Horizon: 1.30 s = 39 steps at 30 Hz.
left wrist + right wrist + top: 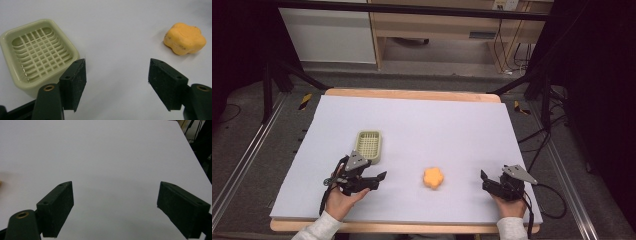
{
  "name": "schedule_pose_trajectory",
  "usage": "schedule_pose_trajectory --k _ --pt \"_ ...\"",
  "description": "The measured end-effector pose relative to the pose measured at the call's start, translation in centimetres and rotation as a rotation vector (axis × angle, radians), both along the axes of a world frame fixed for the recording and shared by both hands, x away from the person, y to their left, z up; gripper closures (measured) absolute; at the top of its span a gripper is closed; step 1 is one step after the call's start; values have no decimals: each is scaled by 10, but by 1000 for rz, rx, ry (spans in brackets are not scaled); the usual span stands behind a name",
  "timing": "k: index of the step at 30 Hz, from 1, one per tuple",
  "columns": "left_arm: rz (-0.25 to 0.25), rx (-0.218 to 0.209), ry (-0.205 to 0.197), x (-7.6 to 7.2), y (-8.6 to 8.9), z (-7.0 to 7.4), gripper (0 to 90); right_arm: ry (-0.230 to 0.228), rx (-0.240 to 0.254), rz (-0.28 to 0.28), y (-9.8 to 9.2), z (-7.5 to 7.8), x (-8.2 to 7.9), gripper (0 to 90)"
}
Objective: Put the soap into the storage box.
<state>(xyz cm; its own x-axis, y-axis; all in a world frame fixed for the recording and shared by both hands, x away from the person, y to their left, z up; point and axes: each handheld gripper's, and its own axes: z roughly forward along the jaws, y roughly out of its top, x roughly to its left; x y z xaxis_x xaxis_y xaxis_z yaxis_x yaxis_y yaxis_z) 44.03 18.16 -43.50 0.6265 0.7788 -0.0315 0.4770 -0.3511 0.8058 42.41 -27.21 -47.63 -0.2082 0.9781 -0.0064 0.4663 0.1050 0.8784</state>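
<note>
My left gripper sits low over the white table, its jaws parted and gripping nothing. No earlier look is at hand, so I report only that gap. In the left gripper view the orange sponge lies ahead and off to the right of the jaws, well apart from them, while the pale green basket sits just beside the left jaw. From the high view, the sponge rests between my two grippers, nearer the left one. My right gripper rests near the table's right edge with jaws wide and nothing between them.
</note>
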Motion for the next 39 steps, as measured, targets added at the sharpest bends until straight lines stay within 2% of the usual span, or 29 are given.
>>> schedule_pose_trajectory --k 10,19,25,39 --pt "-33 10 1 5 -18 7 299 -1 1 -2 0 0 0 143" --pt "-64 -1 3 9 -37 16 291 -3 4 -8 -1 0 1 144" --pt "-83 16 10 12 -53 18 283 -4 2 -8 -2 1 1 145" --pt "-103 19 18 15 -68 19 271 -1 0 -9 -2 0 1 146"
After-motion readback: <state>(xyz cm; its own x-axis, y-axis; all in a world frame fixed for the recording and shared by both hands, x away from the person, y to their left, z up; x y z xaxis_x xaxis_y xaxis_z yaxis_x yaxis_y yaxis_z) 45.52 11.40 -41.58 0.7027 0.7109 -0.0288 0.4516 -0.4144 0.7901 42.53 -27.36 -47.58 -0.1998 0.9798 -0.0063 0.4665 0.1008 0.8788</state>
